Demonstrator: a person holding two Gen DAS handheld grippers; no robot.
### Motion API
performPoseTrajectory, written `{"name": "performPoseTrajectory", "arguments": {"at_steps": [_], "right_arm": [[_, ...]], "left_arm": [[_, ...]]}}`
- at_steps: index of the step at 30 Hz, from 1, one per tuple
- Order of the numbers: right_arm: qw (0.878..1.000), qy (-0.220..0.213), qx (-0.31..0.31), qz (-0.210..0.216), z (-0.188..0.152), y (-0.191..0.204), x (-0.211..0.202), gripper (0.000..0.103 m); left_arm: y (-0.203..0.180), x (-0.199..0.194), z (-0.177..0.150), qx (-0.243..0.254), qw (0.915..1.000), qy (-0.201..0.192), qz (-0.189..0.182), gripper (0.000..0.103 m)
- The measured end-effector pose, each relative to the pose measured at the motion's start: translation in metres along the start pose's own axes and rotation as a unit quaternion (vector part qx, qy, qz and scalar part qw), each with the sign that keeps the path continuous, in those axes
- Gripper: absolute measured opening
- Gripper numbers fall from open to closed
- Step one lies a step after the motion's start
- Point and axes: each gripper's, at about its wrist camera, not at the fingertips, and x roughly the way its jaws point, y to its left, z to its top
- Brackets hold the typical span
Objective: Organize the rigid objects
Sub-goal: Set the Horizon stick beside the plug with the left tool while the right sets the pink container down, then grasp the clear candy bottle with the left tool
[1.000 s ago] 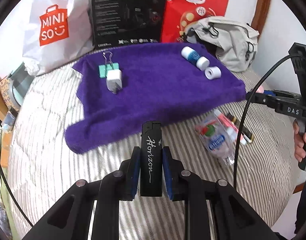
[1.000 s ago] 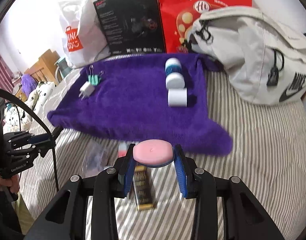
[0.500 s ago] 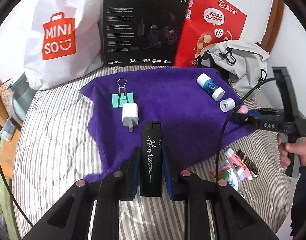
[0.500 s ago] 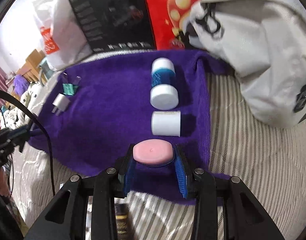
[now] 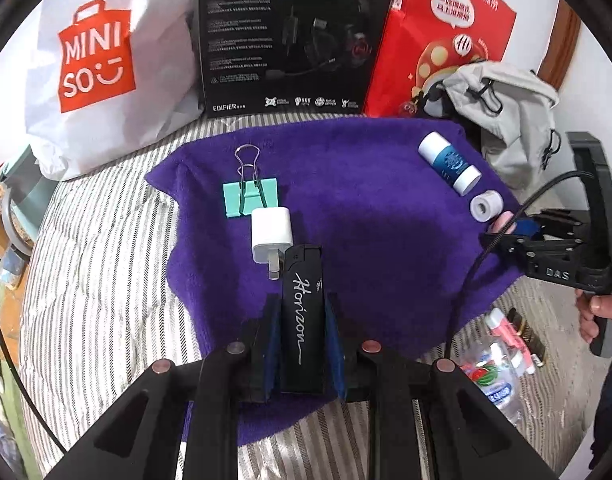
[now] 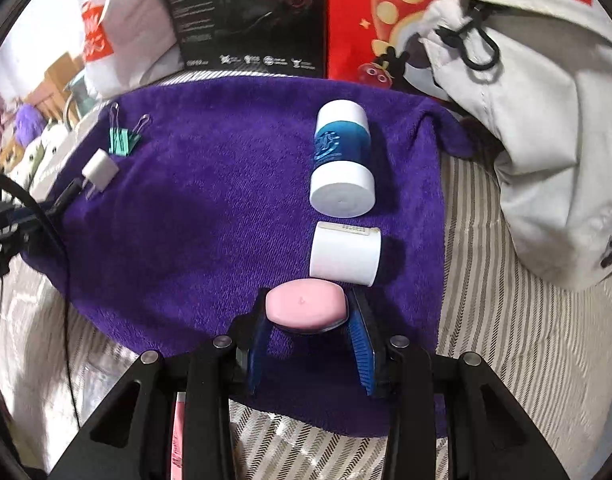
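Purple towel (image 5: 385, 216) lies spread on the striped bed (image 5: 102, 280), carrying one green binder clip (image 5: 250, 198) and one white charger plug (image 5: 270, 237) at the left, one blue-banded tube (image 6: 341, 160) and one white cylinder (image 6: 345, 255) at the right. Near its edge the left gripper (image 5: 302, 320) points forward low over the cloth, jaws clenched on a black lighter (image 5: 302, 316) just beside the plug. Further right, the right gripper (image 6: 306, 320) has its jaws clamped on a pink oval soap (image 6: 304, 306), just near the cylinder. Right of the towel, a clear plastic bag (image 5: 493, 376) holds small packets.
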Motion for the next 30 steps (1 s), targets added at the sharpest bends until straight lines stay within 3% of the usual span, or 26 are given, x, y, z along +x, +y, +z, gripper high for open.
{"name": "performPoseTrajectory", "arguments": {"at_steps": [9,20,23,30], "right_arm": [[1.0,0.015,-0.008,0.015,0.002,-0.004,-0.001,0.045],[1.0,0.006,0.005,0.008,-0.012,-0.009,-0.037,0.054],[1.0,-0.001,0.007,0.006,-0.02,-0.01,-0.05,0.056],[1.0,-0.01,0.021,0.005,-0.041,-0.013,-0.071,0.06]], "left_arm": [[-0.001,0.023,0.001,0.018,0.9989,0.03,0.032,0.021],[-0.001,0.027,-0.004,0.022,0.9988,0.032,0.031,0.022],[-0.002,0.027,-0.005,0.024,0.9989,0.035,0.02,0.032],[-0.003,0.023,-0.008,0.011,0.9984,0.047,0.03,0.033]]}}
